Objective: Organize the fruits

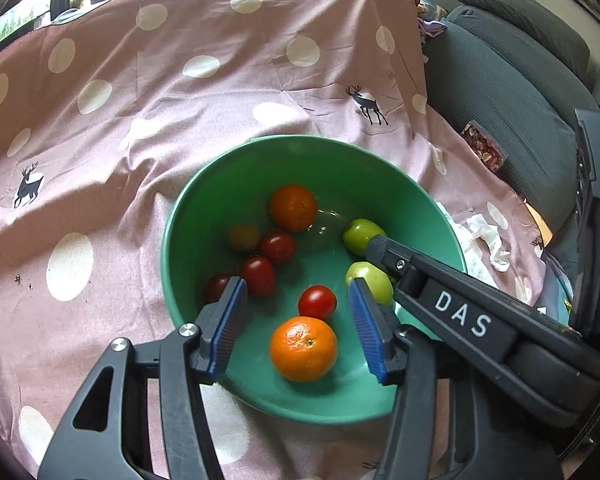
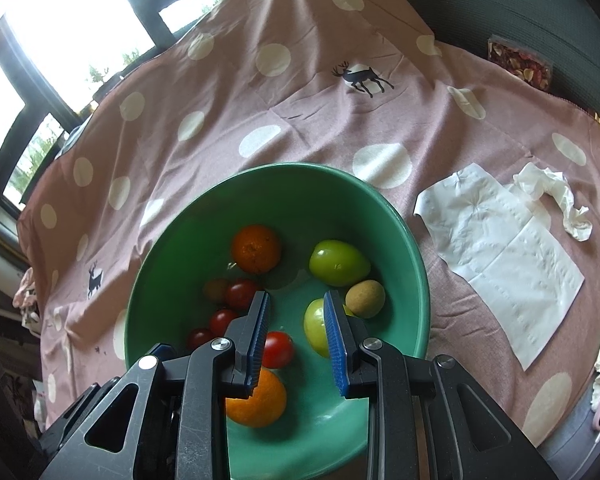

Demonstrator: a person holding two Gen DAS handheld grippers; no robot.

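Note:
A green bowl (image 1: 204,208) (image 2: 284,184) sits on a pink spotted cloth. It holds two oranges (image 1: 303,349) (image 1: 293,207), several red tomatoes (image 1: 317,302), two green fruits (image 1: 360,236) (image 2: 338,263) and a brown kiwi-like fruit (image 2: 366,298). My left gripper (image 1: 298,300) is open above the near part of the bowl, empty, with the near orange and a tomato between its fingers. My right gripper (image 2: 296,306) is open over the bowl, empty; its finger (image 1: 420,276) shows in the left wrist view reaching in from the right.
The pink cloth (image 1: 140,100) with white dots covers the surface. White paper napkins (image 2: 500,248) lie right of the bowl. A grey-green sofa (image 1: 520,80) with a bag of dried petals (image 2: 520,62) is at the right. Windows are behind.

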